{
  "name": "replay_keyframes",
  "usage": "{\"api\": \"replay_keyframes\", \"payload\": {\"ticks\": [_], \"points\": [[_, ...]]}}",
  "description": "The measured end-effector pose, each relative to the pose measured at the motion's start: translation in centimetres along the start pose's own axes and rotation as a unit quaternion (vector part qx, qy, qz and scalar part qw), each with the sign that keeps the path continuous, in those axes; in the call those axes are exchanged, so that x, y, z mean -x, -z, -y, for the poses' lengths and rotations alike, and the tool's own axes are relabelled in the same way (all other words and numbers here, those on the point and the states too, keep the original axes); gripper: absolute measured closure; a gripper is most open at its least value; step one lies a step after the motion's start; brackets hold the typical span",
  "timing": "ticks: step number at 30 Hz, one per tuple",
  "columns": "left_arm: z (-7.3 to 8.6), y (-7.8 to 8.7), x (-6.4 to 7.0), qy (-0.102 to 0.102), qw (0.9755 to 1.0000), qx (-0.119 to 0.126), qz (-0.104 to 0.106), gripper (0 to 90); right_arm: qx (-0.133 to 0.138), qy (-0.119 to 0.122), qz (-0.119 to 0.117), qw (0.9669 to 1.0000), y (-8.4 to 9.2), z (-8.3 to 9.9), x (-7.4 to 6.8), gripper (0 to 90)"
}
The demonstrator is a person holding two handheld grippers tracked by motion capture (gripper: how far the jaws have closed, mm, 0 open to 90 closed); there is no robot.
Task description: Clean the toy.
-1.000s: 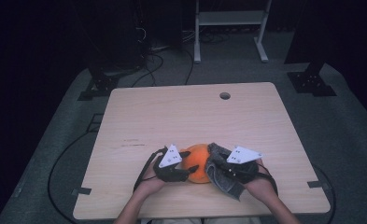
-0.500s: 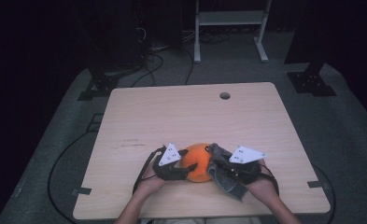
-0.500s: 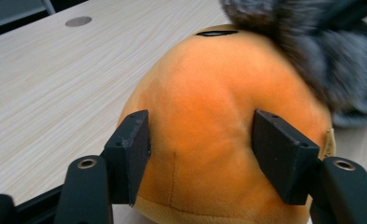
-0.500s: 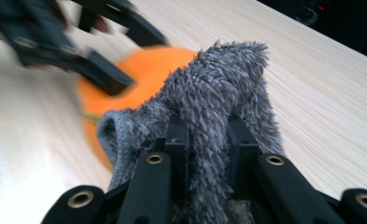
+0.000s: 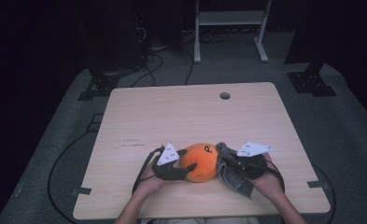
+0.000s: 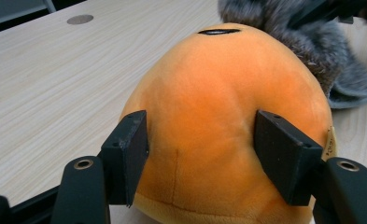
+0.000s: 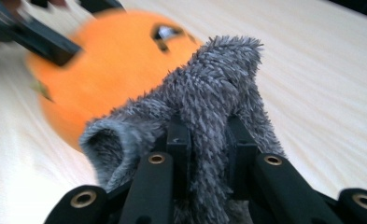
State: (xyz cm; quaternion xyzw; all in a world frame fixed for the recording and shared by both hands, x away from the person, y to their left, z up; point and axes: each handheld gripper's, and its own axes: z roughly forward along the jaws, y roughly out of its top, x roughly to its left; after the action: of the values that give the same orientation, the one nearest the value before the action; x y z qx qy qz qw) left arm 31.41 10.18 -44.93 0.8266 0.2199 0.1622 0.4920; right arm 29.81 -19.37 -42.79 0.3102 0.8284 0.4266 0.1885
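Observation:
A round orange plush toy (image 5: 201, 161) with a black eye mark sits near the table's front edge. My left gripper (image 5: 186, 161) comes at it from the left. In the left gripper view its pads (image 6: 130, 154) press on both sides of the plush (image 6: 218, 93), though the jaws have just been opening a little. My right gripper (image 5: 224, 157) is on the plush's right side, shut on a grey fuzzy cloth (image 5: 236, 179). In the right gripper view the jaws (image 7: 209, 135) pinch a fold of the cloth (image 7: 218, 84), having just closed tighter. The cloth leans against the plush (image 7: 111, 65).
The light wooden table (image 5: 172, 116) has a cable hole (image 5: 224, 95) at the back. A white metal frame (image 5: 228, 18) and black stand feet (image 5: 95, 86) stand on the grey floor behind it. Cables (image 5: 55, 163) trail off the table's left side.
My right gripper has shifted slightly to the right with the grey cloth, so more of the plush's top shows. The left hand has stayed in place.

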Motion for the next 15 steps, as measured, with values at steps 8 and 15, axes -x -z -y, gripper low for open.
{"api": "replay_keyframes", "payload": {"ticks": [8,15], "points": [[0.1,-0.4,0.4,0.002,1.0000,0.006,0.007,36.2,0.017,0.050,-0.043,0.9977,-0.8,-1.7,-3.0,74.0],[0.1,-0.3,0.4,-0.001,0.9999,0.008,0.006,36.2,0.010,0.021,-0.024,0.9994,-0.5,-0.3,-0.8,74.2]]}}
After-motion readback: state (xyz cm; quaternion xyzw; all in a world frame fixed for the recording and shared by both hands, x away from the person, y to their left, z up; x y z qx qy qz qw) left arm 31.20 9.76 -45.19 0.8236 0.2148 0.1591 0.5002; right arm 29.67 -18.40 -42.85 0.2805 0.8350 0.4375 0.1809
